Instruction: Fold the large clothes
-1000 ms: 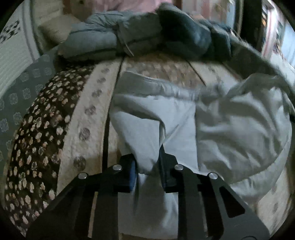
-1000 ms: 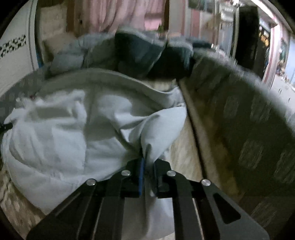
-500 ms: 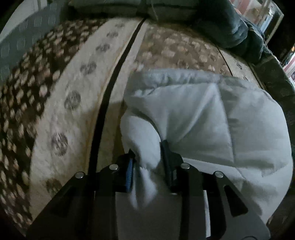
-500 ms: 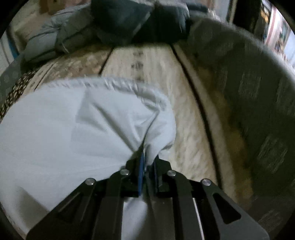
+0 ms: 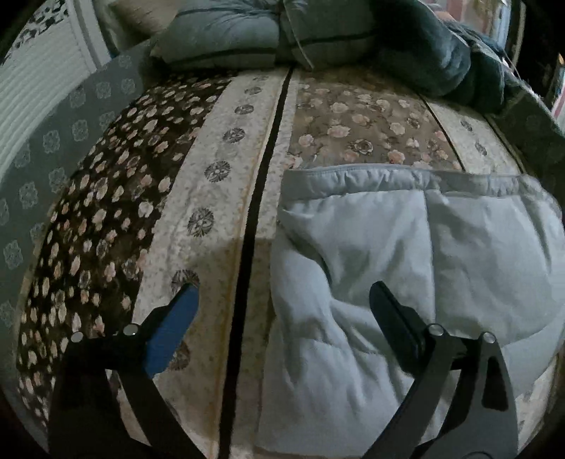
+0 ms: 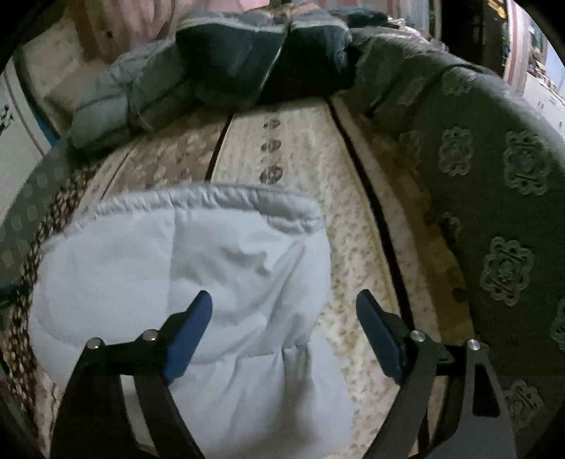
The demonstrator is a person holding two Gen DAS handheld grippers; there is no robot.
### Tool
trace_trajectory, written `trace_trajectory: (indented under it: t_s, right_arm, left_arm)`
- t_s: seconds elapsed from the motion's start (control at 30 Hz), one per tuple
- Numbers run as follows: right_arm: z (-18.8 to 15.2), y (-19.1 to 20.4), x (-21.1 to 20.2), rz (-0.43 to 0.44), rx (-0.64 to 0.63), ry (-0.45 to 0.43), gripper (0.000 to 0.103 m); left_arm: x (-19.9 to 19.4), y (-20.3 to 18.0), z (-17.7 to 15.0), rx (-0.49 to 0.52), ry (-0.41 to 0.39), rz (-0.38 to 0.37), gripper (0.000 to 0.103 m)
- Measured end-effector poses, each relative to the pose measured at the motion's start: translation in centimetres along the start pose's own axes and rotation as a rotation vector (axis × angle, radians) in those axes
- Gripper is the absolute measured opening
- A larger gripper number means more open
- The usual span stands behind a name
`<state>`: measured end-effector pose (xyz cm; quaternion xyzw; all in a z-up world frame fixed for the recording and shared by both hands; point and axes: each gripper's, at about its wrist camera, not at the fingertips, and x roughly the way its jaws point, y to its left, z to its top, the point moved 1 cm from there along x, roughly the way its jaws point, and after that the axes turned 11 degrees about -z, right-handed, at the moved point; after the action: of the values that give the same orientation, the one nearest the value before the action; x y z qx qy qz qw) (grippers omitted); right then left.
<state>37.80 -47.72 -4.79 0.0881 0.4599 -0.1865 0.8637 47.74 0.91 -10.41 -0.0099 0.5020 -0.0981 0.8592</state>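
Note:
A pale grey padded garment (image 5: 406, 268) lies folded over on the patterned bed cover, its stitched hem (image 5: 388, 176) running across the far edge. It also shows in the right wrist view (image 6: 197, 275). My left gripper (image 5: 282, 300) is open and empty, its jaws straddling the garment's left edge. My right gripper (image 6: 284, 307) is open and empty, its jaws straddling the garment's right edge, just above the fabric.
The bed cover (image 5: 219, 169) has floral stripes and dark seams. Folded grey and dark blue quilts (image 5: 317, 31) are piled at the head of the bed, seen also in the right wrist view (image 6: 240, 60). A green patterned blanket (image 6: 494, 197) drapes the right side.
Both grippers carried the garment's near edge forward and down onto the bed, folding it over. Both then opened and let go of the fabric.

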Motion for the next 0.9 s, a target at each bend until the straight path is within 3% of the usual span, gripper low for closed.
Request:
trace_trajectory:
  t_s: [0.13,0.27,0.43,0.57,0.7,0.9]
  right_arm:
    - [0.7,3.1,-2.4,0.028,-0.043,-0.076,0.085]
    - [1.4,8.8,-3.5,0.1,-0.095,-0.134,0.085]
    - [1.5,14.0,-2.4,0.183,-0.119,-0.108,0.085]
    - [1.1,16.7,2.0,0.126,-0.2,-0.045,0.084]
    - [0.6,17.2,5.6,0.094,-0.234,-0.016,0.085]
    - [3.0,15.8,10.4,0.004,-0.197,0.057,0.082]
  left_arm:
    - [-0.8,-2.3,0.4,-0.034,-0.006,-0.005,0.1]
    - [-0.7,-7.5,0.7,-0.021,-0.007,-0.144,0.1]
    - [0.2,-13.9,1.0,0.023,-0.036,-0.248,0.099]
    - [3.9,-16.8,1.8,0.11,0.002,-0.198,0.093]
    - [8.3,-15.7,3.1,0.069,0.082,-0.18,0.098]
    - [12.9,-15.1,6.6,0.076,0.186,-0.102,0.098]
